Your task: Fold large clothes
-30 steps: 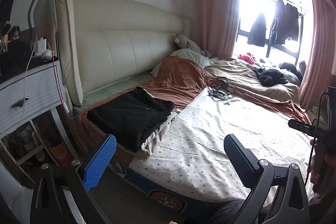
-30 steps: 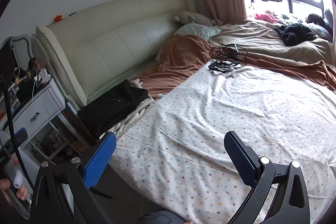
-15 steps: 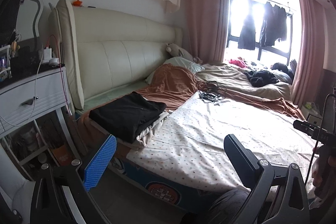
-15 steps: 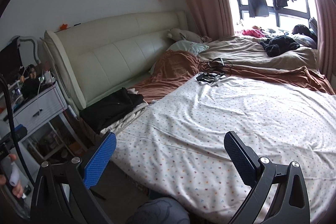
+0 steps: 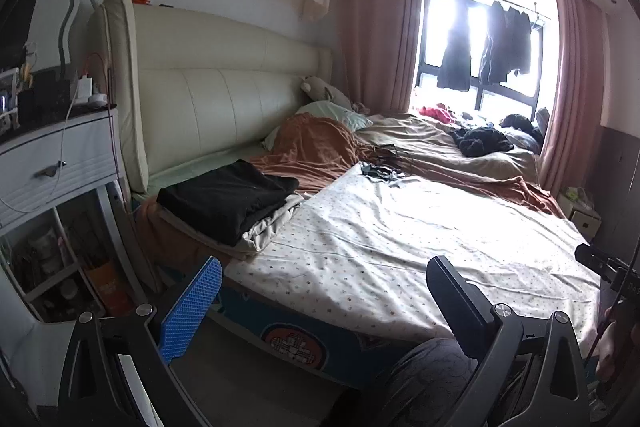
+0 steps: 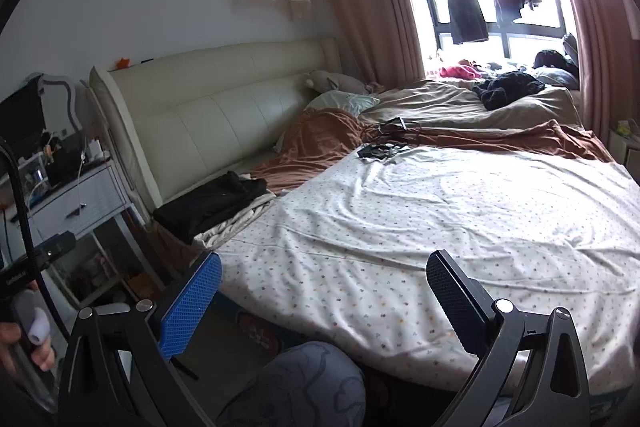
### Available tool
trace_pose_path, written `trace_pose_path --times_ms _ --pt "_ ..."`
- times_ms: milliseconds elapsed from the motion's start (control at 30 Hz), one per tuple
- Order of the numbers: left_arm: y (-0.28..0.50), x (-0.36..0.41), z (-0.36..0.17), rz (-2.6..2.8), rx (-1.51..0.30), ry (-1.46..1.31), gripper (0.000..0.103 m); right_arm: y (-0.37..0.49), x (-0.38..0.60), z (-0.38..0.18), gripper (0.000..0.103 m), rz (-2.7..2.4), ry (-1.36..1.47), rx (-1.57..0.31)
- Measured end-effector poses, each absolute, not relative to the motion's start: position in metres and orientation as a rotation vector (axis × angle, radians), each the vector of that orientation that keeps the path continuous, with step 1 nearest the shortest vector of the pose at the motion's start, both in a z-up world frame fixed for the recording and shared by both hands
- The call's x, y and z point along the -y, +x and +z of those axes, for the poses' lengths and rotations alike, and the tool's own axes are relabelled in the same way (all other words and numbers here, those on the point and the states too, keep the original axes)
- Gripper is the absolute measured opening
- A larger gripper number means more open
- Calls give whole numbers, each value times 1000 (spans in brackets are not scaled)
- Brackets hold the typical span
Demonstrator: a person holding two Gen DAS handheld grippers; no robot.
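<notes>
Resting folded at the bed's [image 5: 420,239] head-side corner, the black garment [image 5: 228,197] appears soft and limp; grasp at edge corners. Left gripper [image 5: 324,301] and right gripper [image 6: 324,301] hover apart, both empty

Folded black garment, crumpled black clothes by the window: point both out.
folded black garment [image 5: 228,199], left wrist view, middle of its top surface.
crumpled black clothes [image 6: 506,89], right wrist view, centre of the heap.

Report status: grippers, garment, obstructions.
Left gripper open, empty. Right gripper open, empty. Folded black garment on bed near headboard. Cables lie mid-bed.
</notes>
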State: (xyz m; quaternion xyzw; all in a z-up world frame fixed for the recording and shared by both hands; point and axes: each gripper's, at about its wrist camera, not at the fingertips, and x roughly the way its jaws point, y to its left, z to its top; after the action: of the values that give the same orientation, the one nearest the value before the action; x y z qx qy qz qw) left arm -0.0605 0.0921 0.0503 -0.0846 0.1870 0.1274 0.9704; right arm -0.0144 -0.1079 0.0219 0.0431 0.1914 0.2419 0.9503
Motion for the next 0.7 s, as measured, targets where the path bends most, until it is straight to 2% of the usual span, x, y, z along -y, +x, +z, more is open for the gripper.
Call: trace_pose_path --times_ms 700 --pt "-73 -91 43 235 -378 -177 102 -25 98 20 103 451 41 -416"
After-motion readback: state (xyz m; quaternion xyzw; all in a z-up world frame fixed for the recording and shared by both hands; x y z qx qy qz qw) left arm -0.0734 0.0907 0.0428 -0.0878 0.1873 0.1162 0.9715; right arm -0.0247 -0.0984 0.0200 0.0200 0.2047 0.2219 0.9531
